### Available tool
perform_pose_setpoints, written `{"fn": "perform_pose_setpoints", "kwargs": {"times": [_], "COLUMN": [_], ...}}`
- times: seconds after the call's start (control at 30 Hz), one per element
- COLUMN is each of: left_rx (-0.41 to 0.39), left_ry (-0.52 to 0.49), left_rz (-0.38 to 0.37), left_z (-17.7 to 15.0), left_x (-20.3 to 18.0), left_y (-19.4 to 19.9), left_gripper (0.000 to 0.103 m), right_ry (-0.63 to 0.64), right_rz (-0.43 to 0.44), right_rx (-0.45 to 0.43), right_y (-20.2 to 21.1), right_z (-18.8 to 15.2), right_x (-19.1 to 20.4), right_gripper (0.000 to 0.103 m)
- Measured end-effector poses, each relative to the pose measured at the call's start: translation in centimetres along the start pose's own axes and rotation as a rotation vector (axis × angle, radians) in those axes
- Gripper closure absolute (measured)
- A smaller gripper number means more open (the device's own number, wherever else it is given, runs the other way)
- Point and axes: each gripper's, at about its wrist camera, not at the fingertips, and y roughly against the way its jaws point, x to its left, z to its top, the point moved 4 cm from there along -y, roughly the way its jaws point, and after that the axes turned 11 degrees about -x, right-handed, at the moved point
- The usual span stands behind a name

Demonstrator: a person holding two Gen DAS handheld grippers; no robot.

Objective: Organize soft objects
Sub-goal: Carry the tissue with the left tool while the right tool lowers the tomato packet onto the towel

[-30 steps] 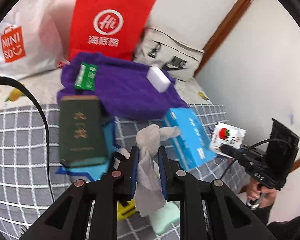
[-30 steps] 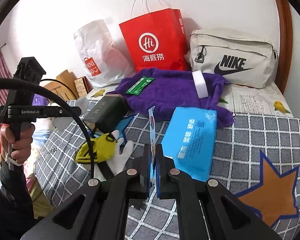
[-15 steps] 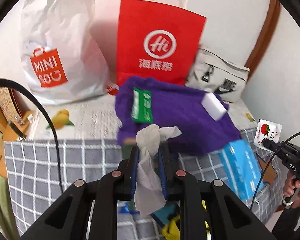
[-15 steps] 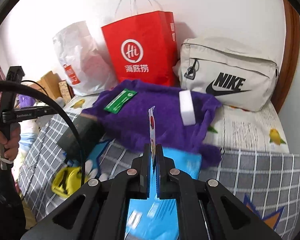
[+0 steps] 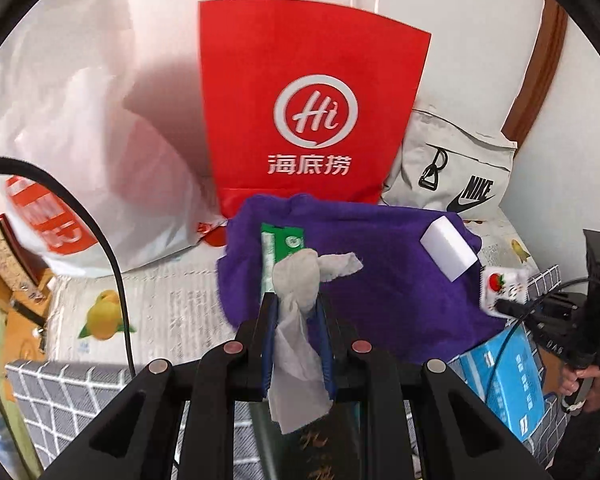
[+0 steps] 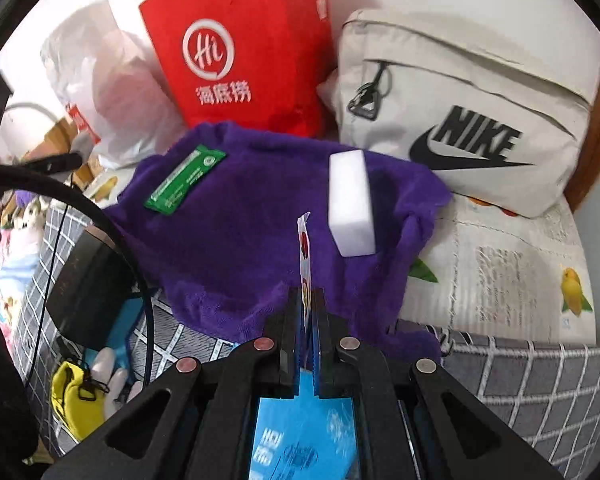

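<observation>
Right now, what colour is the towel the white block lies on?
Purple. The towel under the block shows best in the right wrist view.

A crumpled grey-white tissue (image 5: 296, 312) hangs pinched upright above the purple towel (image 5: 380, 280), where a white sponge (image 5: 448, 248) lies.

left gripper (image 5: 296, 316) clamped (angled down) | right gripper (image 6: 309, 312) clamped

Both wrist views look steeply down, sharing the purple towel (image 5: 380, 280).
</observation>
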Motion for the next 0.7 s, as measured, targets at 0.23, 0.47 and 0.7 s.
{"fn": "perform_pose_setpoints", "kwargs": {"times": [0.23, 0.47, 0.7], "left_rx": [0.025, 0.067, 0.093], "left_ry": [0.002, -0.009, -0.021], "left_rz": [-0.04, -0.05, -0.061], "left_z": [0.2, -0.5, -1.2], "left_x": [-1.3, -1.6, -2.2], "left_y": [-2.5, -4.2, -5.9], "left_gripper": [0.085, 0.085, 0.085], "right_ry": [0.022, 0.008, 0.027], "right_rz": [0.032, 0.056, -0.001], "right_rx": [0.084, 0.141, 0.106], "right_y": [-3.3, -5.3, -4.3], "right_z": [0.3, 0.1, 0.2], "right_x": [-0.2, -0.5, -1.1], "right_gripper": [0.097, 0.094, 0.074]}}
